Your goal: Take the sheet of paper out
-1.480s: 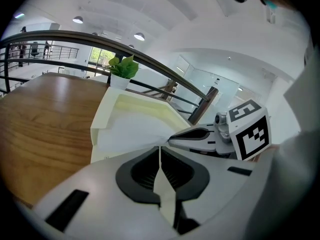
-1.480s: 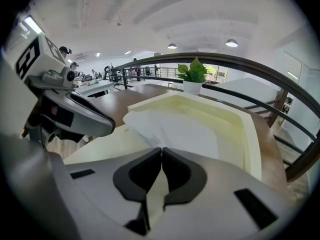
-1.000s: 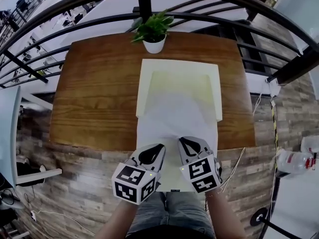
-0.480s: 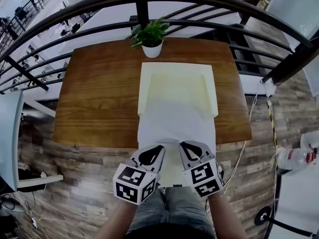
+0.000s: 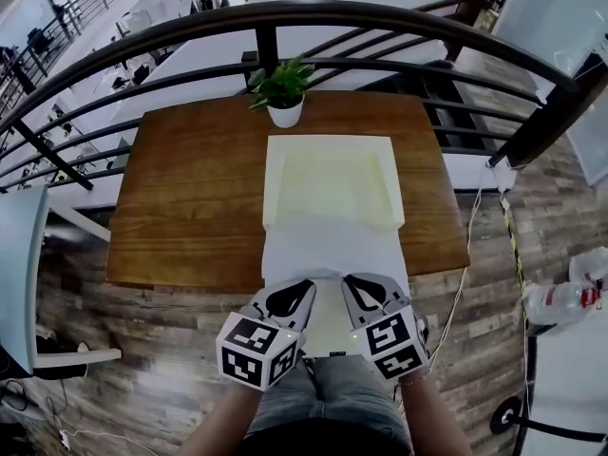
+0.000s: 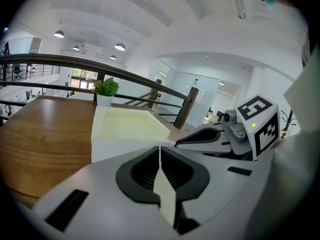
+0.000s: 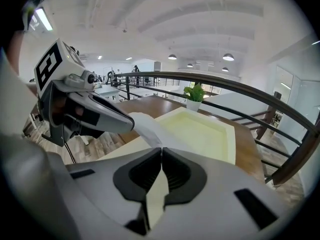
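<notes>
A white sheet of paper (image 5: 332, 250) runs from the near end of a cream tray (image 5: 280, 174) on the wooden table out past the table's front edge. Both grippers hold its near edge side by side. My left gripper (image 5: 304, 285) is shut on the paper's left part, and the sheet (image 6: 117, 146) shows pinched between the jaws (image 6: 160, 153). My right gripper (image 5: 348, 283) is shut on the right part, with the sheet (image 7: 150, 129) curving up into its jaws (image 7: 161, 153). The pale yellow inside of the tray (image 7: 200, 129) lies bare.
A small potted plant (image 5: 283, 88) stands at the table's far edge, just behind the tray. A dark curved railing (image 5: 380, 17) bounds the far side. A plastic bottle (image 5: 560, 302) lies on the floor at the right. The person's legs are below the grippers.
Both grippers have drawn back toward the person and risen a little, pulling the sheet further out of the tray. More of the tray's inside is uncovered.
</notes>
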`<state>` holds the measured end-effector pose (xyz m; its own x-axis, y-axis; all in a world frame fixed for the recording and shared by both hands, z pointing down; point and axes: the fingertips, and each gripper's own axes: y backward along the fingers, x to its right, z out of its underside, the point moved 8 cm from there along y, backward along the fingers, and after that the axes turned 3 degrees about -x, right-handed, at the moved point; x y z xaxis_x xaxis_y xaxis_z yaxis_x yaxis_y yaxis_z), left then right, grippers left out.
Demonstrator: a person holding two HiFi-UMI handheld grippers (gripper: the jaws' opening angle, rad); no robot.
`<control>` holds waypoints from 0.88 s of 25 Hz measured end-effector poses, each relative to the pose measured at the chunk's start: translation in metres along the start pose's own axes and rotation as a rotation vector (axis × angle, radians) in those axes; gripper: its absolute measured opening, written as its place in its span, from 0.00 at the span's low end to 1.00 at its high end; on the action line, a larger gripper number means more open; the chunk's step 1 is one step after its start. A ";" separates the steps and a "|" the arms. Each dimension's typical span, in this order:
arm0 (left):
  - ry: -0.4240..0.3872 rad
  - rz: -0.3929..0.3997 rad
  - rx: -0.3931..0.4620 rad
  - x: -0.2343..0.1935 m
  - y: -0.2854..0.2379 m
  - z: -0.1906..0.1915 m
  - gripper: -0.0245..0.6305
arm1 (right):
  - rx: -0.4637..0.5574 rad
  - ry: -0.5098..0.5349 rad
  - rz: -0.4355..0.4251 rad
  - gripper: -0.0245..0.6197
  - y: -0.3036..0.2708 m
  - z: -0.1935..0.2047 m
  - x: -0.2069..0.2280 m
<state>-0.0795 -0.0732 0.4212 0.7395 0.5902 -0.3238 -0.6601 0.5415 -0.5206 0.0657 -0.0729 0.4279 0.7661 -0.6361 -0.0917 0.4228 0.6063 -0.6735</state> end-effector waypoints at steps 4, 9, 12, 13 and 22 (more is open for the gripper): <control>-0.012 0.005 0.019 0.006 0.004 -0.009 0.07 | 0.011 0.012 0.008 0.09 0.010 -0.006 0.002; -0.034 0.001 0.052 0.008 0.012 -0.019 0.07 | 0.033 0.022 0.015 0.09 0.018 -0.014 0.003; -0.045 -0.012 0.076 0.008 0.020 -0.026 0.07 | 0.048 0.025 0.020 0.09 0.026 -0.019 0.004; -0.050 -0.018 0.084 0.008 0.022 -0.029 0.07 | 0.051 0.029 0.018 0.09 0.028 -0.021 0.004; -0.069 -0.050 0.157 0.006 0.037 -0.053 0.07 | 0.047 0.074 -0.035 0.09 0.037 -0.033 0.000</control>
<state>-0.0925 -0.0814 0.3584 0.7645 0.5973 -0.2425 -0.6394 0.6546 -0.4033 0.0650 -0.0662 0.3793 0.7131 -0.6900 -0.1241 0.4722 0.6035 -0.6426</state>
